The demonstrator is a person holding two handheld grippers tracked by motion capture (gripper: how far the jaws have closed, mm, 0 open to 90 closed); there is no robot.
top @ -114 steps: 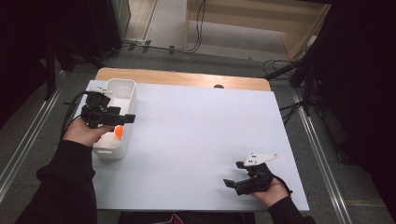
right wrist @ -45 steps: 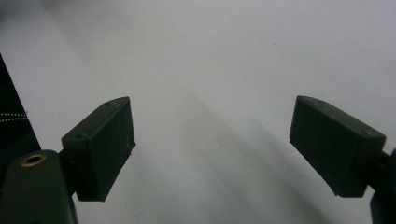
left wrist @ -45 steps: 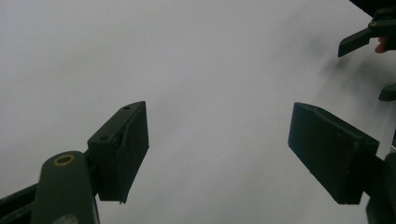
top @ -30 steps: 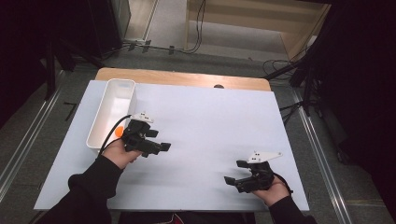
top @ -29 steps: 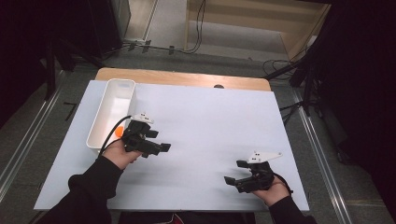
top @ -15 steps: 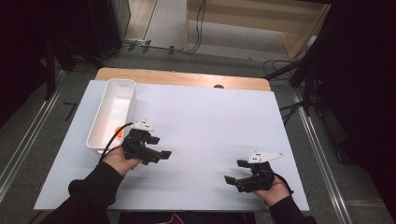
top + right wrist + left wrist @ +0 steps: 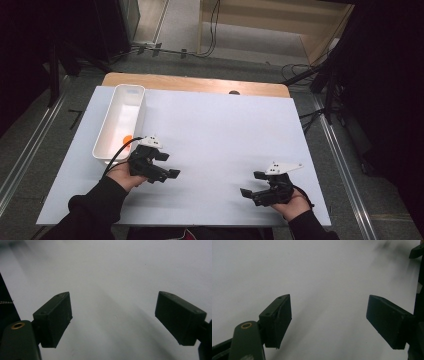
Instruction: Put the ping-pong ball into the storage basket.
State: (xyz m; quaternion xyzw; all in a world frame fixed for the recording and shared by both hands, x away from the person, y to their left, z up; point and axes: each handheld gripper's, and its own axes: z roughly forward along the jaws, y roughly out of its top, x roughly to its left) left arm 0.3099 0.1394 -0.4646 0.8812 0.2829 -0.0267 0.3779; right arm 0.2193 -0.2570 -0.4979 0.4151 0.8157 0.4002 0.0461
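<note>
Looking down from the high view, I had the white table (image 7: 215,145) as the largest thing before me, then the long white bin (image 7: 120,122) standing at its left side, with a small orange object (image 7: 127,140) lying inside it near the end closest to the left hand. I could not tell what that orange piece was. The left gripper (image 7: 167,167) hovered just beside the bin's near corner, its jaws spread apart with nothing between them; the left gripper view showed bare tabletop between both pads. The right gripper (image 7: 250,185) rested low over the table's near right part, well apart from the bin, jaws likewise released and empty. I judged that the drop into the bin was done and the step in hand was bringing the left hand to rest. To do it well, I would lower it level, keep the trailing cable off the bin's rim, and leave the jaws apart. No brand, label or writing could be read anywhere.
</note>
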